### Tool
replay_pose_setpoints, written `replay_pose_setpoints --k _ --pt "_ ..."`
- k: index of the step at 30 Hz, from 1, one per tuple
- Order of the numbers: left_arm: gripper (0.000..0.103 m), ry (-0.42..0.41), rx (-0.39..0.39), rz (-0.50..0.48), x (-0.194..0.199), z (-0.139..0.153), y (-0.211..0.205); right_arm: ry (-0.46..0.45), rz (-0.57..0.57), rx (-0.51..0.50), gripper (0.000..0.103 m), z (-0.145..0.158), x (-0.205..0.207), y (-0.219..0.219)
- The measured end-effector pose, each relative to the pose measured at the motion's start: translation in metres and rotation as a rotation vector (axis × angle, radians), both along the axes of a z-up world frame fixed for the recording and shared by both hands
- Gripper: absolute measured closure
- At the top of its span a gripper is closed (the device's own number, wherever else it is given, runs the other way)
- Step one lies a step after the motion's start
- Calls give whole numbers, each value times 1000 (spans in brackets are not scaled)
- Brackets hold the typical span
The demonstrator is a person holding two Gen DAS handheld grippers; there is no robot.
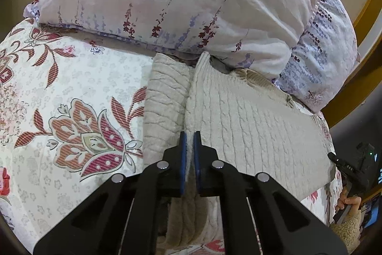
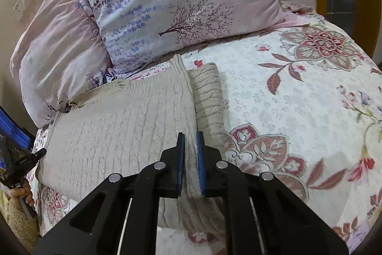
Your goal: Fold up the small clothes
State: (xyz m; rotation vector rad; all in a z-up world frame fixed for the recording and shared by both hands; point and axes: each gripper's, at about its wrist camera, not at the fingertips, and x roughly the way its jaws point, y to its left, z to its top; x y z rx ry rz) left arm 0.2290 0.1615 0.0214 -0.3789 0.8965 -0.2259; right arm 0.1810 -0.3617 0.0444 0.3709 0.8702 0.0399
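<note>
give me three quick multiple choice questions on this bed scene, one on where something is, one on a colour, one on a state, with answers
1. Where does the cream cable-knit sweater lie?
A. on the floral bedsheet, in front of the pillows
B. on a wooden chair
C. inside a basket

2. What colour are the pads of the left hand-held gripper?
A. red
B. blue
C. yellow

3. What state is the right hand-held gripper in?
A. wide open above the sweater
B. shut on nothing
C. shut on a fold of the sweater

Answers:
1. A: the knit is spread on the flowered sheet, its far edge at the pale lavender-print pillows.
2. B: blue strips line the inner faces of the black fingers.
3. C: cream knit is pinched between its pads in the right wrist view.
</note>
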Motion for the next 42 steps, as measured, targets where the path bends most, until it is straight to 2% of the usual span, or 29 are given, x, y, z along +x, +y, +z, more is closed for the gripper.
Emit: replay_pose_setpoints --k 4,7,10,13,16,17,18,21,23,26,29,33,36,37,39,42 --pt "98 4 5 -5 -9 0 4 6 -10 -37 93 2 -6 3" --pt "98 2 23 -2 -13 -2 6 38 -18 -106 93 -6 -4 9" --pt "98 4 25 4 -12 -5 4 55 -29 -133 93 -13 1 13" --pt "94 2 30 3 -12 -4 0 70 -29 -167 92 -11 5 19" --pt "73 -12 25 7 -15 2 -1 63 -31 -171 87 -3 4 21" --pt "64 -35 30 22 -19 7 -1 38 -27 -169 80 4 2 24" --pt "60 -65 42 35 -23 13 -2 12 -20 -167 69 10 -1 27" --pt "50 -160 88 16 -34 30 -16 -41 58 -178 64 23 -2 49" --pt "45 -185 103 -40 -37 34 -32 -40 110 -190 64 23 1 63" --pt "44 -151 126 -112 -36 24 -53 -14 162 -210 64 15 10 81" --pt "44 -82 138 -130 -31 6 -60 63 183 -232 62 -6 18 89" --pt "41 -88 169 -148 -32 -1 -63 57 189 -244 61 -11 16 91" --pt "39 -82 133 -148 -30 3 -58 81 176 -235 58 -8 19 91" --pt "38 -78 93 -141 -30 6 -53 83 171 -239 58 -5 20 92" --pt "34 -77 22 -110 -28 11 -42 61 175 -216 50 2 21 96" --pt "28 -66 -79 -24 -20 18 -13 29 203 -180 44 10 27 109"
